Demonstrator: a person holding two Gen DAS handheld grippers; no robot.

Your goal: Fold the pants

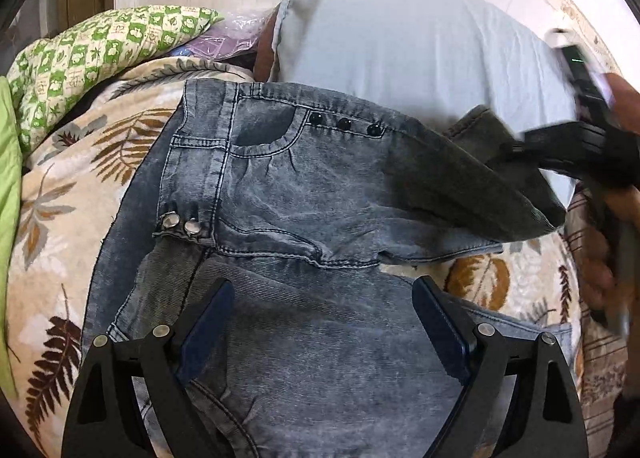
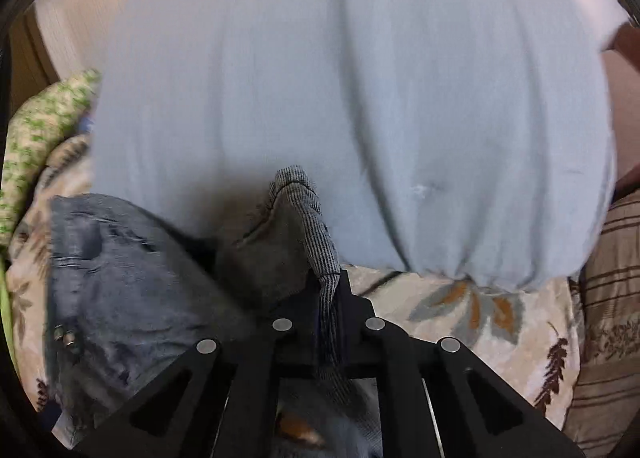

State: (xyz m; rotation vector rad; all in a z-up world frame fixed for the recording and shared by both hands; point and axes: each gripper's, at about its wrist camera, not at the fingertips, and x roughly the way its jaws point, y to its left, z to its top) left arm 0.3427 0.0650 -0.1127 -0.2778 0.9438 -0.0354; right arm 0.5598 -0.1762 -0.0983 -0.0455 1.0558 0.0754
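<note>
Grey-blue washed jeans lie on a leaf-patterned bedspread, waistband to the left with two metal buttons. My left gripper is open and hovers just above the jeans' thigh, holding nothing. My right gripper is shut on a leg end of the jeans and lifts it above the rest of the pants. It shows blurred at the right of the left wrist view, holding that dark fold.
A pale blue pillow lies just beyond the jeans and fills the right wrist view. A green checked quilt is at the left. A brown striped cloth lies at the right.
</note>
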